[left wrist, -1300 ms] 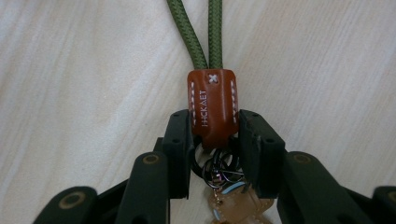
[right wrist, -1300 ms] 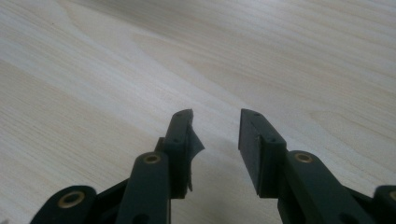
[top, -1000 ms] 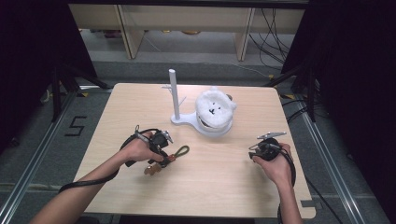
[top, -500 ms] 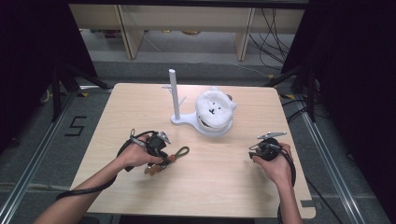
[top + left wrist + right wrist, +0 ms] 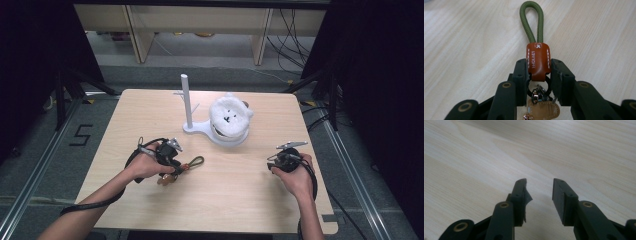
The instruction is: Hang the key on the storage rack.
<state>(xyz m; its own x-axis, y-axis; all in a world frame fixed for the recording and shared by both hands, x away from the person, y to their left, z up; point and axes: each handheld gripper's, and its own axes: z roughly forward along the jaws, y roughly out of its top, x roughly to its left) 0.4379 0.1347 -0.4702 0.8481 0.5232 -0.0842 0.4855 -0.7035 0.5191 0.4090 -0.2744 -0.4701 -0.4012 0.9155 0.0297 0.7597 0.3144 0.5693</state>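
the brown stitched leather tab (image 5: 538, 61) of the keychain, with its olive-green cord loop (image 5: 532, 23) running out ahead, lies on the pale wooden table (image 5: 235, 190), left of centre, near my edge. my left gripper (image 5: 538, 67) has just been closing and its pads now press the tab from both sides; metal ring and tan leather fob (image 5: 544, 110) hang just behind.

judgement: keep the squeeze on the leather, not the ring, and lift straight so the loop stays free for the white peg stand (image 5: 187, 102).

the left gripper view gives the pinch itself. the high view gives stand, white plush bear (image 5: 229, 120) beside it, and my right gripper (image 5: 282, 157) resting well apart. the right gripper view has the jaws partly apart, nothing between.
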